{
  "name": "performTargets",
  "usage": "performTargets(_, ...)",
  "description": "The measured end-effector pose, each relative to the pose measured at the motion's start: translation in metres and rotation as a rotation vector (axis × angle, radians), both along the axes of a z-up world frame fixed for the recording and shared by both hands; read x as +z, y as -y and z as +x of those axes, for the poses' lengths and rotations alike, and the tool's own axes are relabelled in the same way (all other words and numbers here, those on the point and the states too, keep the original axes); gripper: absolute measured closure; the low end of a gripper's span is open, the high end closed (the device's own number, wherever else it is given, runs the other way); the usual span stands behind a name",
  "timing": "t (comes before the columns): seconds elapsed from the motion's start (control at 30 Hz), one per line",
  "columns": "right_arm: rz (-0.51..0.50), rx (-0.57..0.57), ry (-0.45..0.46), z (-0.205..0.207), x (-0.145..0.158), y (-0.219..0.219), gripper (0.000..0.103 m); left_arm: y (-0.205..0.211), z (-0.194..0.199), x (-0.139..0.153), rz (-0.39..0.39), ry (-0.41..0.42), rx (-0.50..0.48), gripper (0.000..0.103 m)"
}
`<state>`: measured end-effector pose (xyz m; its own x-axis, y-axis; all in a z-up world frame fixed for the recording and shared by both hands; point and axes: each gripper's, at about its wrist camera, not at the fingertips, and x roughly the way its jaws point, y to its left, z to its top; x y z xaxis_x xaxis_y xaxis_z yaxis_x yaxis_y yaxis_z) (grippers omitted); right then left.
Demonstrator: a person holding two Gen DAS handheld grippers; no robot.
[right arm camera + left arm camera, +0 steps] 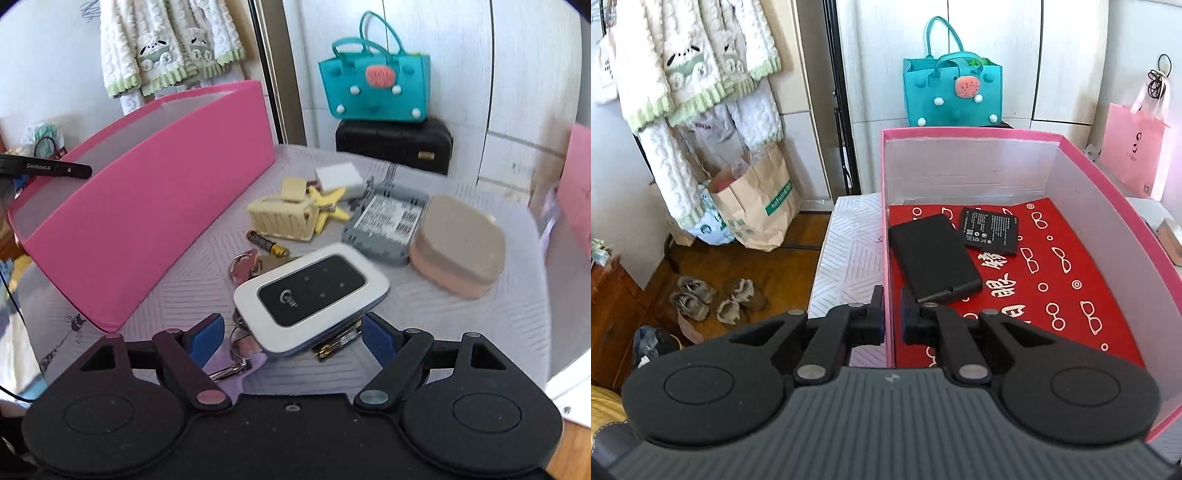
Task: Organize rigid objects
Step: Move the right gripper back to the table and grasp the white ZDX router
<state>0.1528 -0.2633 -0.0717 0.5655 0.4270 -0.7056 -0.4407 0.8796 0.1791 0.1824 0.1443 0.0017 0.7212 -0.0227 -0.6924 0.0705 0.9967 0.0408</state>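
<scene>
A pink box [960,133] with a red patterned lining stands on the pale bedspread. Inside it lie a black power bank [934,254] and a flat black phone battery [991,230]. My left gripper [893,317] is shut on the box's near left wall, one finger outside and one inside. In the right wrist view a white pocket router with a black face [310,295] lies on a bunch of keys [236,354]. My right gripper [293,328] stands open just over the router's near end, and its blue pads [207,339] are clear of the sides.
Behind the router lie more keys [245,264], an AA battery [266,243], a yellow hair claw [284,218], a grey labelled device [388,221], a beige case [458,247] and a white block [338,179]. The pink box [155,206] stands to their left. A teal bag [376,85] sits on a black case [395,144].
</scene>
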Motion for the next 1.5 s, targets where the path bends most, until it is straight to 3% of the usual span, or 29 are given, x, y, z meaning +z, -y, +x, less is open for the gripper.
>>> performTargets(0.27, -0.038, -0.031, 0.027, 0.008, -0.007, -0.013, 0.011, 0.008, -0.004, -0.001, 0.052, 0.033, -0.001, 0.096)
performTargets(0.7, -0.055, -0.056, 0.057, 0.026, -0.012, -0.037, 0.007, 0.008, -0.003, -0.002, 0.066, 0.042, -0.022, 0.096)
performTargets(0.73, -0.045, -0.058, 0.058, 0.026, -0.012, -0.037, 0.008, 0.007, -0.004, -0.001, 0.067, 0.043, -0.022, 0.096)
performTargets(0.9, -0.027, -0.071, 0.081, 0.023, -0.01, -0.031, 0.035, 0.008, -0.004, -0.002, 0.072, 0.043, -0.024, 0.096)
performTargets(0.97, -0.015, -0.073, 0.072, 0.023, -0.009, -0.028, 0.038, 0.008, -0.003, -0.002, 0.08, 0.043, -0.025, 0.096)
performTargets(1.03, -0.01, -0.074, 0.066, 0.024, -0.008, -0.027, 0.038, 0.009, -0.003, -0.002, 0.086, 0.044, -0.026, 0.096)
performTargets(1.17, -0.002, -0.111, 0.03, 0.023, -0.006, -0.026, 0.021, 0.01, -0.003, -0.002, 0.093, 0.044, -0.024, 0.096)
performTargets(1.4, 0.09, -0.118, -0.035, 0.017, -0.005, -0.01, 0.021, 0.01, -0.003, -0.002, 0.079, 0.04, -0.024, 0.096)
performTargets(1.5, 0.06, -0.099, -0.022, 0.017, -0.006, -0.013, 0.025, 0.013, -0.003, -0.002, 0.099, 0.046, -0.021, 0.096)
